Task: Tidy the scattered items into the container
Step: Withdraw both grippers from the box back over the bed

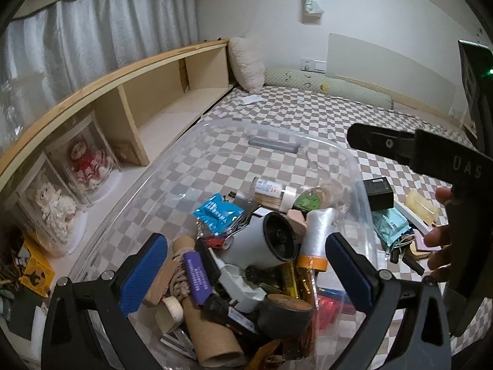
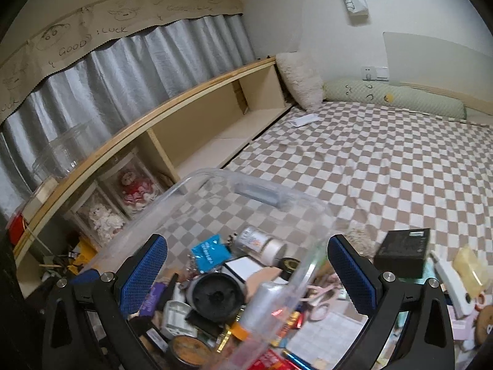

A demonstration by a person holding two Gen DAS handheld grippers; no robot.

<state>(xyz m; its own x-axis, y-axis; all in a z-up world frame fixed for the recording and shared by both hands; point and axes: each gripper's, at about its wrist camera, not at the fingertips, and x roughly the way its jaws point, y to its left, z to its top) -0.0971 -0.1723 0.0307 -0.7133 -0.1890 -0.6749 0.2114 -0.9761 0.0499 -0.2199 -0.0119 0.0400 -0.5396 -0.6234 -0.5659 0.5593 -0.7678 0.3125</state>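
The left gripper (image 1: 246,265) is hanging with jaws wide and empty over the heaped clear container (image 1: 354,166) sitting on the checkered bed (image 1: 308,117); the right gripper (image 2: 246,277) is gaping likewise, empty, over its right rim. Just beyond that rim, a black box (image 2: 402,252) and other items are lying scattered on the bed.

Your left wrist camera looks steeply down between its own fingers, close over the clear bin (image 1: 172,191) on the checked bedspread (image 1: 308,117). Your right wrist camera tilts down less, from the bin's right edge, and takes in more wall and curtain (image 2: 123,67). Both views share the bin, the wooden shelf (image 1: 101,83), the pillow (image 1: 246,61) and the black box (image 2: 403,252).
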